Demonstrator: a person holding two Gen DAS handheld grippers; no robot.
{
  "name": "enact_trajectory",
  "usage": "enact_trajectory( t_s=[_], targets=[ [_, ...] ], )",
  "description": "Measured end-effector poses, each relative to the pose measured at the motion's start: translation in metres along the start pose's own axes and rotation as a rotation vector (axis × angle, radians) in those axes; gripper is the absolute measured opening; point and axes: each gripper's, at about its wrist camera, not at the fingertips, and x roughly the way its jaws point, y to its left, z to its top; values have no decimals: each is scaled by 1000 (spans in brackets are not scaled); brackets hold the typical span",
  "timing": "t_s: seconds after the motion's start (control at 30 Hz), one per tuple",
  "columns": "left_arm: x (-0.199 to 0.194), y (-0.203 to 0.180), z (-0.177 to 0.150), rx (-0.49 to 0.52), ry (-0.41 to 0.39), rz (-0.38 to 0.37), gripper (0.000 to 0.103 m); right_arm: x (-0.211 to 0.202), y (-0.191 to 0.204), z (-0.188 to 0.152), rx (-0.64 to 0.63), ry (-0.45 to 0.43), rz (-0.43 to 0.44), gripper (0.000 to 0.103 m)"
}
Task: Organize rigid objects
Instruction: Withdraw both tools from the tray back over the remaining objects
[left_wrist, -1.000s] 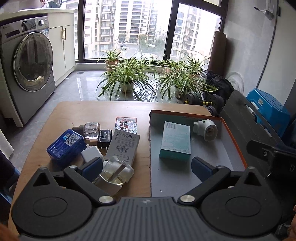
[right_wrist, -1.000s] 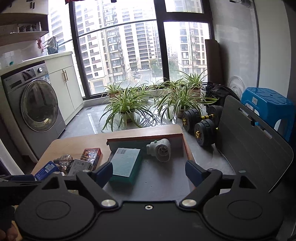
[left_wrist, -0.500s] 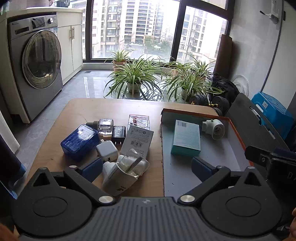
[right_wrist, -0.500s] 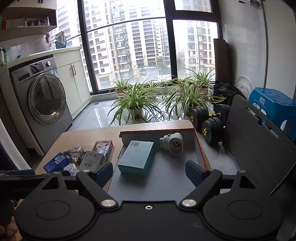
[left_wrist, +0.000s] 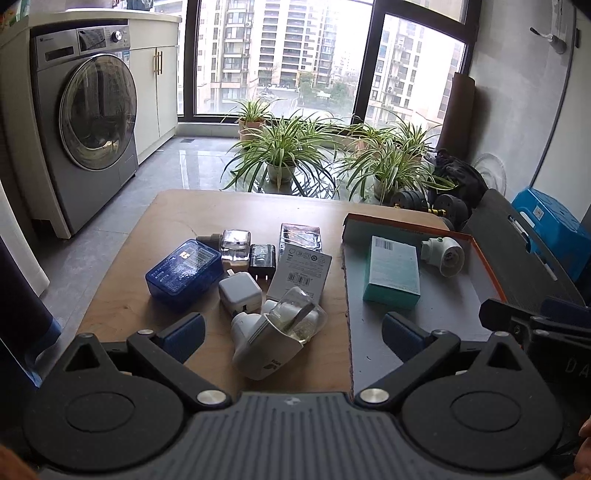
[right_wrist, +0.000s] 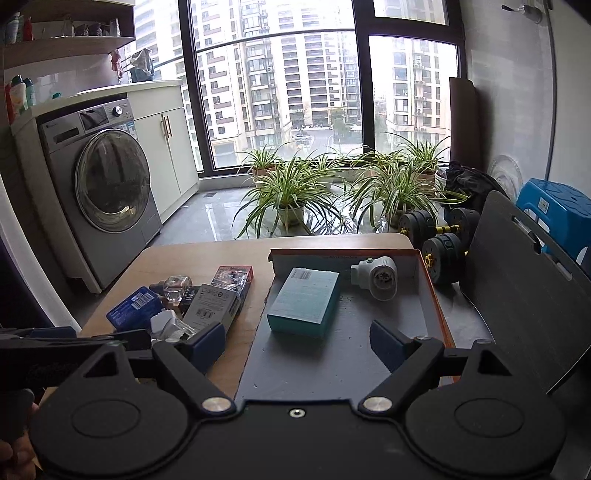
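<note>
L tongs: left gripper spread wide, holds nothing, touches nothing; blue pads each side of a gap.
Between L pads: white plug-in w/ clear bottle lies on its side on the wooden table, in the gap, nearer the left pad, no contact seen.
R tongs: right gripper also wide, empty; its right pad hangs over the tray floor, its left pad over the tray's left edge.
Tray: shallow grey tray w/ orange rim on the table's right half; inside, a teal box flat and a white adapter near the back wall, the two just beside each other.
Pile: left of tray, just past the plug-in — white charger, blue case, black charger, glass bottle, grey box, red-edged pack; all close, several touching.
Cross view: L gripper's black arm shows low left in the right wrist cam, R gripper's arm low right in the left.
</note>
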Motion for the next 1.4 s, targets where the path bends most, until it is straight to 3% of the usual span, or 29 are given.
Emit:
enact_trajectory(
  t_s=[1.4],
  targets=[
    [6, 54, -9, -73, 34, 55, 103, 17, 51, -13, -78, 58, 66, 100]
  ],
)
